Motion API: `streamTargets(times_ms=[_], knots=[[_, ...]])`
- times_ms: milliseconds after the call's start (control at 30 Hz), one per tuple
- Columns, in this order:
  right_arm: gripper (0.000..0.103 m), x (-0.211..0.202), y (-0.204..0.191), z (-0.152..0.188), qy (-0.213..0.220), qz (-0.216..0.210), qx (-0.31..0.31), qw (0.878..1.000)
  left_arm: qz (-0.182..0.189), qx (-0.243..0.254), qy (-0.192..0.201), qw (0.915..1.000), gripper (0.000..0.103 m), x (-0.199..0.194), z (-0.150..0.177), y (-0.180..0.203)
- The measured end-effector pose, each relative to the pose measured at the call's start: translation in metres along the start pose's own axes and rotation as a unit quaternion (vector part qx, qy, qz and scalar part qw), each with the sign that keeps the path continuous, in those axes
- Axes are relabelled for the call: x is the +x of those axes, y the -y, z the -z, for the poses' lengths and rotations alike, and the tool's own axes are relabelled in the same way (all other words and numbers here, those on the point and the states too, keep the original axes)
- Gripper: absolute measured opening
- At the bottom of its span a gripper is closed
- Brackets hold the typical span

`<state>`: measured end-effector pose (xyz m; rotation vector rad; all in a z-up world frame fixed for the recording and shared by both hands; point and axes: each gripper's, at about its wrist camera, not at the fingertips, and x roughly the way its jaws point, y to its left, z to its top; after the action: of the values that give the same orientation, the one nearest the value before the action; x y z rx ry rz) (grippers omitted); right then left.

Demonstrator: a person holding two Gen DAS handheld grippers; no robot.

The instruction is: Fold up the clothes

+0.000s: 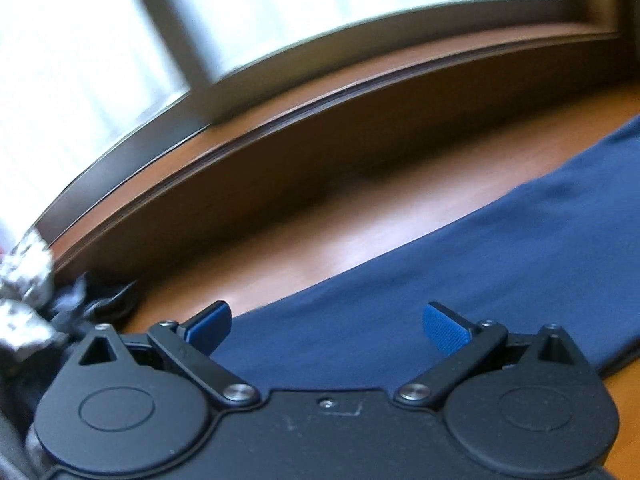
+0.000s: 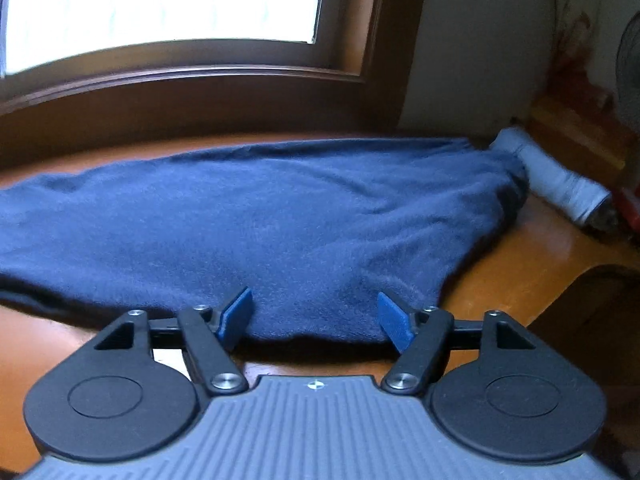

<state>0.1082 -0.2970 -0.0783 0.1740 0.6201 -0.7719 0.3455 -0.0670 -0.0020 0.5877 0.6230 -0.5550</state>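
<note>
On the wooden table (image 2: pixel 532 256), a navy garment (image 2: pixel 256 232) is spread flat under the window (image 2: pixel 160 0). Both the left gripper (image 1: pixel 326 326) and right gripper (image 2: pixel 316 316) are held wide apart at its near edge; bare wood is left toward the sill.

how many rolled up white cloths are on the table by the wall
1. The white roll lies at the far right of the table, just past the navy garment. Others may sit out of view.
</note>
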Motion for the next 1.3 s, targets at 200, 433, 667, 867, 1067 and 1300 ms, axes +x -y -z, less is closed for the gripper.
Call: streamTargets(times_ms=[200, 433, 667, 867, 1067, 1300], knots=[[0.073, 0.006, 0.01, -0.058, 0.037, -0.084, -0.061, 0.994, 0.019, 0.01, -0.006, 0.9998, 0.102, 0.008, -0.029, 0.079], [0.072, 0.109, -0.009, -0.111, 0.025, -0.125, -0.083, 0.988, 0.015, 0.038, -0.028, 0.9988, 0.103, 0.023, -0.024, 0.108], [0.071, 0.187, -0.015, -0.137, -0.053, -0.117, -0.057, 0.99, 0.032, -0.012, -0.04, 0.9987, 0.103, 0.033, -0.026, 0.097], [0.079, 0.211, -0.008, -0.148, -0.054, -0.111, -0.044, 0.991, 0.024, -0.003, -0.04, 0.9989, 0.103, 0.037, -0.037, 0.099], [0.075, 0.149, 0.056, -0.153, 0.006, -0.101, -0.069, 0.992, 0.125, 0.016, 0.008, 0.992, 0.102, 0.006, -0.072, 0.148], [0.075, 0.135, 0.18, -0.156, -0.021, -0.14, -0.042, 0.989, 0.27, 0.053, 0.037, 0.9608, 0.102, -0.022, -0.118, 0.287]])
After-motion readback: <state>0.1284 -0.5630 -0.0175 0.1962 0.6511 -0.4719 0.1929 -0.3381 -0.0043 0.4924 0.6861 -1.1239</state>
